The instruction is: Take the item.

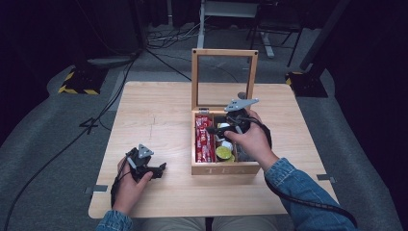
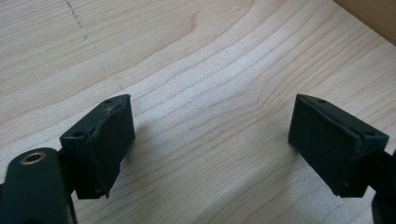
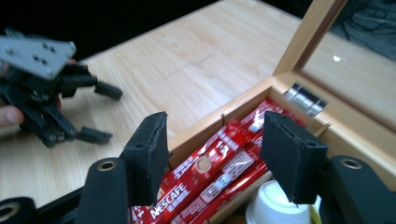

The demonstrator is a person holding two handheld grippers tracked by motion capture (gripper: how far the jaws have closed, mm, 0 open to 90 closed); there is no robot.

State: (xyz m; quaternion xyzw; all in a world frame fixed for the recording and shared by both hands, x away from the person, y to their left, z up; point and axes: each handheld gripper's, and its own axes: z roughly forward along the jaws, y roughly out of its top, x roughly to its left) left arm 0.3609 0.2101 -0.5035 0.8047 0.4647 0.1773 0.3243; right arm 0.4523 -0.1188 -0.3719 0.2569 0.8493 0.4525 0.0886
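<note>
The high view looks forward and down over the whole worktop. The left claw camera sits close above bare wood, facing down between its jaws. The right claw camera looks low across the open tea box; it shares the left claw beyond with the high view.

A pale wooden table stands on grey carpet (cables trail across it); a white desk frame waits beyond, in darkness.
</note>
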